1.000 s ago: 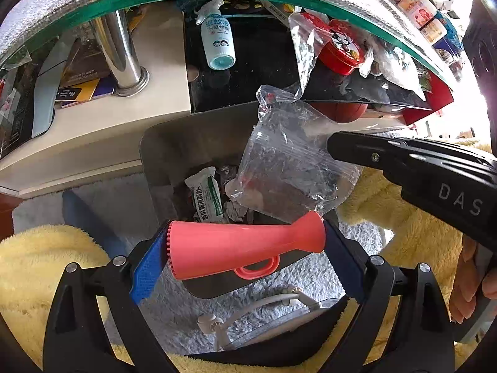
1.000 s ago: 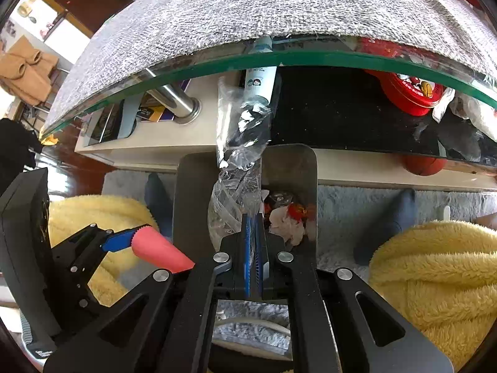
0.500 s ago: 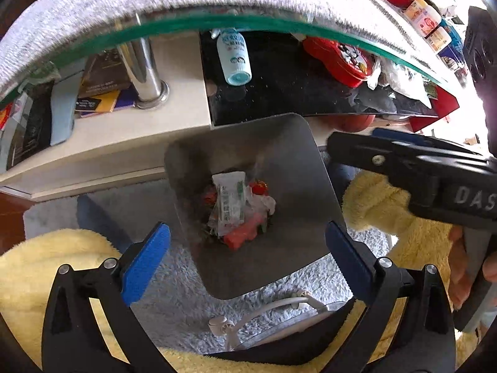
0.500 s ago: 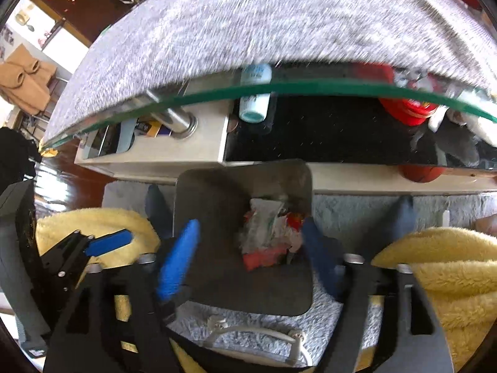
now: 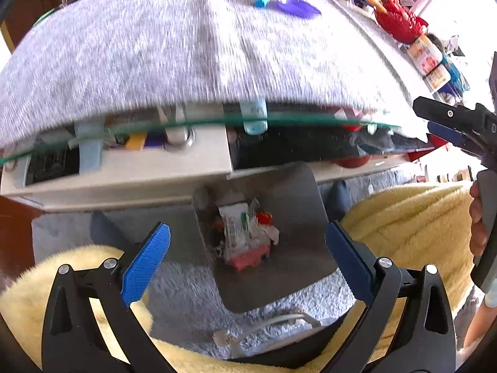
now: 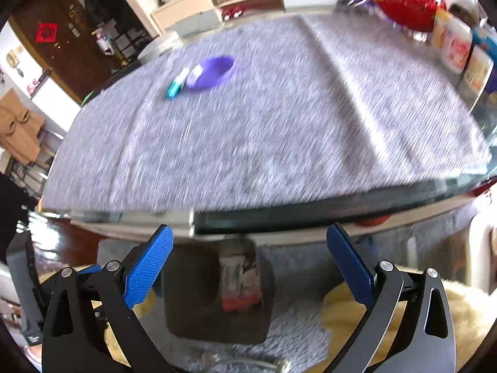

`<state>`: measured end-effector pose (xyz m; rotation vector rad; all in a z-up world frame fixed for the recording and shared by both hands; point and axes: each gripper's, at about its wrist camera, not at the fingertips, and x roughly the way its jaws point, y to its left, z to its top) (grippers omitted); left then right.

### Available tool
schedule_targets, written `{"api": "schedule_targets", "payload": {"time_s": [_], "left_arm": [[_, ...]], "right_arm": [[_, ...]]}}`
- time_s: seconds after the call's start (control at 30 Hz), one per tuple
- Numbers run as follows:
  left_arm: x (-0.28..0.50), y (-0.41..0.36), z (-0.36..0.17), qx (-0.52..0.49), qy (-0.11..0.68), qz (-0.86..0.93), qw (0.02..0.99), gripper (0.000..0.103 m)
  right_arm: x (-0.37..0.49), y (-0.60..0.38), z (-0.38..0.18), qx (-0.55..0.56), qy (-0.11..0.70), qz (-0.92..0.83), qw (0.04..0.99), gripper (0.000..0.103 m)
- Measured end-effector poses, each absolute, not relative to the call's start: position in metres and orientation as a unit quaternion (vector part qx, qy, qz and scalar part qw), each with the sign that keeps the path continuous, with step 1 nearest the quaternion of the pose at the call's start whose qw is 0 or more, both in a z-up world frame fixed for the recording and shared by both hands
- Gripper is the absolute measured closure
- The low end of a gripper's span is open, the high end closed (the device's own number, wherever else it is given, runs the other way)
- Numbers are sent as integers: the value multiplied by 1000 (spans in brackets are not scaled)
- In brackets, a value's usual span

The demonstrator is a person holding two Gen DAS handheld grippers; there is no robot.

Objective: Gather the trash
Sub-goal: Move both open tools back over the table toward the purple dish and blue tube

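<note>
L claw [image 5: 247,259]: released, blue ribbed pads spread wide, nothing betw. them. R claw [image 6: 248,262]: also released; its jaws have just been opening, gap empty too.

Going L→R rel. to the L claw: fluffy yellow fabric [image 5: 77,261] under its L finger, shaggy grey rug [image 5: 183,292] next to that. Dead ahead, betw. the fingers and below them, sits the trash bin [image 5: 298,217], dark grey, squarish w/ rounded corners, smooth matte walls. The trash [image 5: 245,236] lies at the bottom: crumpled white sachet w/ green print (text too small to read), bits of red, a pinkish-red lump nearest the claw. Just this side of the bin, a white cable [image 5: 267,323] on the rug. Past the R finger, more yellow fleece, and a hand [image 5: 476,220] gripping the other tool's handle at far R.

Beyond the bin: glass-edged table [image 5: 217,122] w/ a coarse grey woven cloth [image 5: 186,49] on top, blurry. On the cloth, far ahead, a purple bowl [image 6: 214,71] w/ a small teal piece [image 6: 174,88] touching its L side. Far R of the R claw: red basket [image 6: 407,0] and labelled tubs [image 6: 459,49], print unreadable.
</note>
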<state>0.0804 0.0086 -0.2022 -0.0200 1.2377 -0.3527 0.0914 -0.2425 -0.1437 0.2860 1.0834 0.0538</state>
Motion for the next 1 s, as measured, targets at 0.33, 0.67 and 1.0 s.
{"api": "schedule_targets", "payload": {"time_s": [0.33,0.67,1.0], "left_arm": [[132,7,-172,0,549,-152,822,8],[191,-11,-157,18,533,-157,831,8],[251,-44,-153,48,507,-172,843,15]], "right_arm": [[144,-245,-129,124,500,30,857,4],[212,-227,-132,117,487,48,865,16],[265,-220,-152,128,502,53,853,55]]}}
